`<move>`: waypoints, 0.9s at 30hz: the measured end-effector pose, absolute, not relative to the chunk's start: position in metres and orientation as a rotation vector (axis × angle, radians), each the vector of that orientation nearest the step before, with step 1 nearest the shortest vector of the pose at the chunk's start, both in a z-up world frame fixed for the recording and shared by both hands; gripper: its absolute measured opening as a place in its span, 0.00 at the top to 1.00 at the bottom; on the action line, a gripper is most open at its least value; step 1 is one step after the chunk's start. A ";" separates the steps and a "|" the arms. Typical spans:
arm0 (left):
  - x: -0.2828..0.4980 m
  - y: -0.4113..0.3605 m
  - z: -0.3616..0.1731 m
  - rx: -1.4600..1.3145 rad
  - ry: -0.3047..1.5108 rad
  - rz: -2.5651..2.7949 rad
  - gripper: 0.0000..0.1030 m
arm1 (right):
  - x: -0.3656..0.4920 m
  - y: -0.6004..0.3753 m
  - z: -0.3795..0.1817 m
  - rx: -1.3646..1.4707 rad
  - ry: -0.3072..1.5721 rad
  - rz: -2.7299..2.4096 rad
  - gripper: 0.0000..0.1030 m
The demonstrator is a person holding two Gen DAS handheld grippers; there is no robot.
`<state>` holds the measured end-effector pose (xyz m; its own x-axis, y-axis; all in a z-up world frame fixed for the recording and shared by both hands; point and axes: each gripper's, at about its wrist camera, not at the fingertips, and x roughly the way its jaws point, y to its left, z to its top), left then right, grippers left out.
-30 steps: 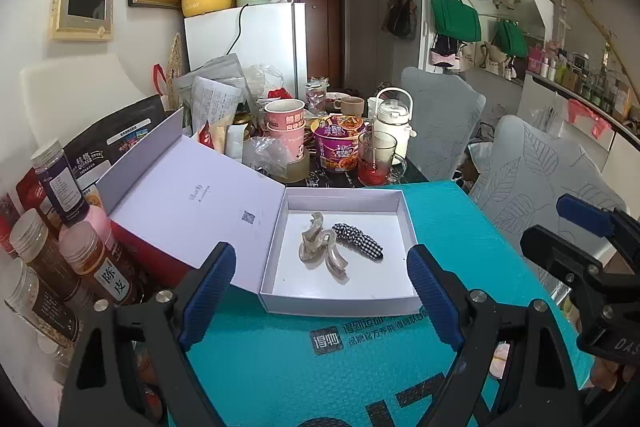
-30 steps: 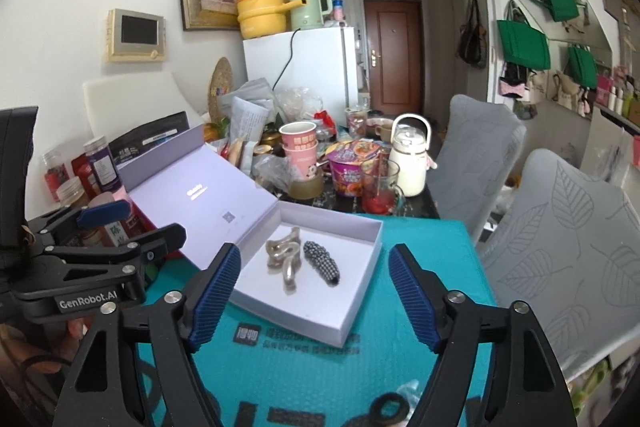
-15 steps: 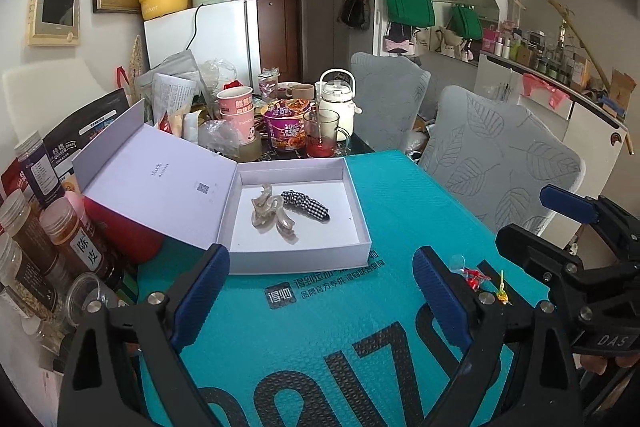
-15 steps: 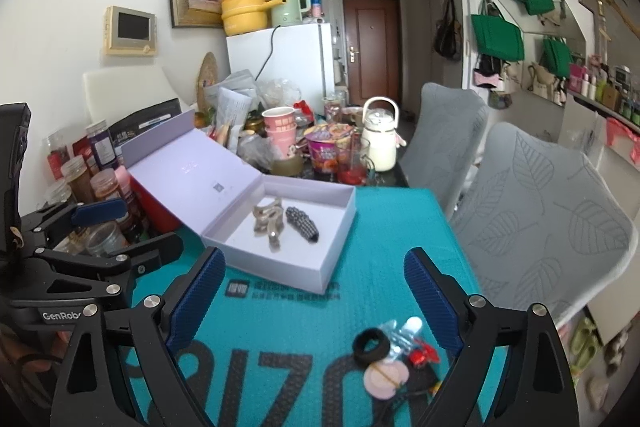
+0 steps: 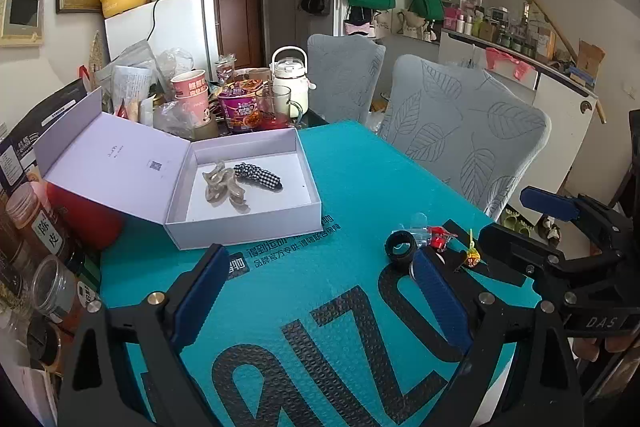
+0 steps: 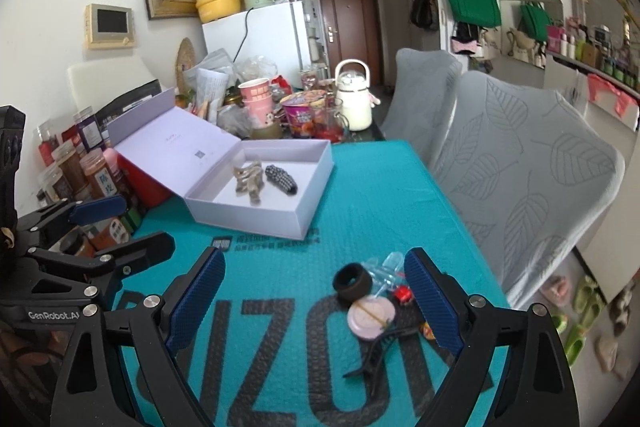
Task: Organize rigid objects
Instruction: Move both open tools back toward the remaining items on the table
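Pictured over a teal mat point(image 6: 280, 307): left gripper point(image 5: 320, 291) and right gripper point(image 6: 316, 299), both spread wide and empty (jaws just widened), above loose trinkets point(image 6: 372, 299) lying near an open box point(image 6: 256, 211). Risk ahead: scattering that tight cluster.

Right gripper point(image 6: 316, 303) jaws wide, empty; black ring point(image 6: 352, 282), pink disc point(image 6: 371, 315) between

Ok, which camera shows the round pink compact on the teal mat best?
The right wrist view: the pink compact lies in full sight beside the black ring. In the left wrist view it is almost wholly hidden behind that gripper's finger.
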<state>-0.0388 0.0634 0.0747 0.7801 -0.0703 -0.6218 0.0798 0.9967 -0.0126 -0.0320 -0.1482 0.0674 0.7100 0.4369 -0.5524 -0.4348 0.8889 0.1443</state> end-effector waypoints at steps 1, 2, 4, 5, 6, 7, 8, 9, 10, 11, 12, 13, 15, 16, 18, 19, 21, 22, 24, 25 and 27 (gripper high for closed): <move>-0.038 0.061 0.072 0.020 0.680 -0.086 0.08 | -0.033 -0.149 0.066 0.003 0.612 0.483 0.10; -0.037 0.059 0.069 0.020 0.688 -0.095 0.08 | -0.035 -0.150 0.063 -0.001 0.610 0.481 0.10; -0.036 0.056 0.063 0.010 0.704 -0.111 0.08 | -0.037 -0.151 0.058 -0.011 0.615 0.474 0.10; -0.035 0.055 0.060 0.004 0.714 -0.122 0.08 | -0.038 -0.152 0.054 -0.012 0.619 0.475 0.10; -0.034 0.054 0.058 0.001 0.720 -0.129 0.08 | -0.038 -0.152 0.052 -0.011 0.622 0.477 0.10; -0.032 0.053 0.054 0.000 0.728 -0.134 0.08 | -0.039 -0.153 0.049 -0.010 0.628 0.480 0.10; -0.032 0.052 0.052 0.002 0.732 -0.137 0.08 | -0.039 -0.154 0.045 -0.008 0.635 0.483 0.10; -0.031 0.050 0.049 0.005 0.738 -0.139 0.08 | -0.039 -0.154 0.042 -0.007 0.641 0.484 0.10; -0.029 0.049 0.047 0.009 0.745 -0.140 0.08 | -0.039 -0.155 0.039 -0.007 0.648 0.484 0.10; -0.027 0.048 0.044 0.010 0.751 -0.142 0.08 | -0.038 -0.156 0.035 -0.007 0.657 0.484 0.10; -0.026 0.047 0.041 0.008 0.756 -0.147 0.08 | -0.038 -0.157 0.031 -0.007 0.666 0.486 0.10; -0.024 0.046 0.039 0.006 0.762 -0.154 0.09 | -0.037 -0.159 0.026 -0.006 0.676 0.490 0.10; -0.020 0.044 0.032 0.002 0.778 -0.167 0.08 | -0.034 -0.162 0.018 -0.001 0.694 0.489 0.10; -0.017 0.043 0.029 0.003 0.787 -0.171 0.08 | -0.033 -0.164 0.014 0.003 0.706 0.485 0.10; -0.012 0.040 0.022 0.000 0.805 -0.178 0.08 | -0.030 -0.169 0.007 0.017 0.723 0.481 0.10; -0.010 0.039 0.020 -0.003 0.812 -0.183 0.08 | -0.029 -0.171 0.004 0.025 0.731 0.480 0.10; -0.004 0.036 0.014 -0.012 0.831 -0.199 0.08 | -0.026 -0.175 -0.003 0.039 0.745 0.476 0.10; -0.001 0.034 0.011 -0.015 0.841 -0.204 0.08 | -0.025 -0.177 -0.005 0.043 0.750 0.473 0.10; 0.004 0.030 0.006 -0.014 0.855 -0.214 0.09 | -0.022 -0.179 -0.011 0.045 0.763 0.467 0.11; 0.008 0.029 0.003 -0.014 0.863 -0.222 0.09 | -0.020 -0.179 -0.013 0.045 0.769 0.463 0.11; 0.014 0.025 -0.002 -0.021 0.877 -0.239 0.08 | -0.017 -0.182 -0.018 0.047 0.782 0.456 0.11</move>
